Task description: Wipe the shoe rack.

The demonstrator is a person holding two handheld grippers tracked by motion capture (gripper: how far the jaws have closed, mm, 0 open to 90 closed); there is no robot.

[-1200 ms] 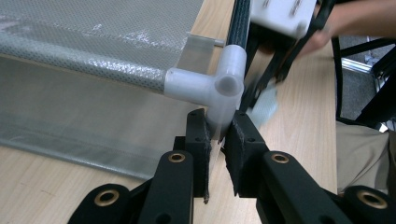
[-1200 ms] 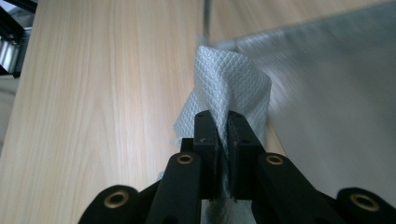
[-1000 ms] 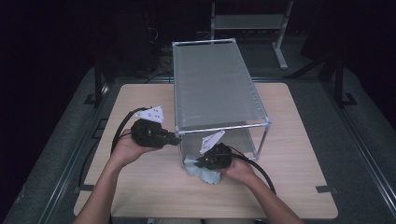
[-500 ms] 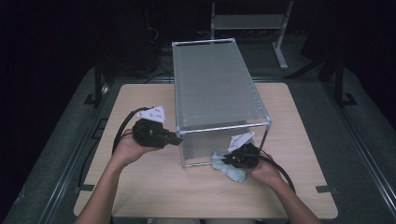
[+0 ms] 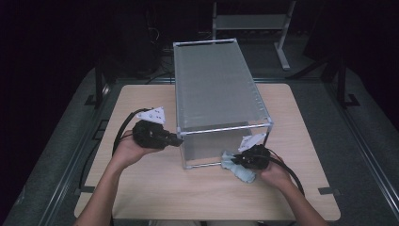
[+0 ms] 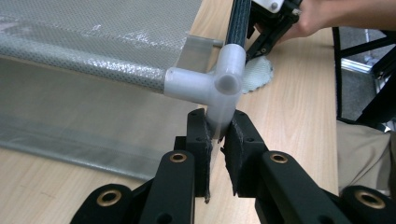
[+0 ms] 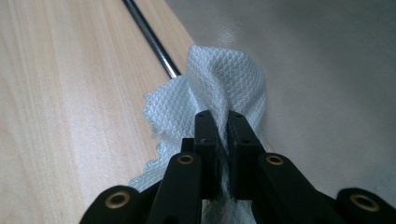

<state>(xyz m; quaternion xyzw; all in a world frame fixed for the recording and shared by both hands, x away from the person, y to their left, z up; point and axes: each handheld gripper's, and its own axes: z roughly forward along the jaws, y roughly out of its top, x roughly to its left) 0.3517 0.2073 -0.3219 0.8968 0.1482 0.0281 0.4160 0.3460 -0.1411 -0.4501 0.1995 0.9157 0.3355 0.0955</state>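
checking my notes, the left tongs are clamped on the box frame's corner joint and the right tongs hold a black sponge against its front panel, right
Not quite: the right tongs hold a white textured wipe, not a black sponge, as the right gripper view shows. The left tongs are indeed clamped on the corner joint, and the wipe is against the front panel.

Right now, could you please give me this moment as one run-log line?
left gripper: shut on box frame corner | right gripper: shut on white cloth, against box front panel

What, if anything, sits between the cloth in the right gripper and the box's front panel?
Nothing visible. The right gripper holds the cloth right against the front panel of the box, while the left gripper clamps its corner joint.
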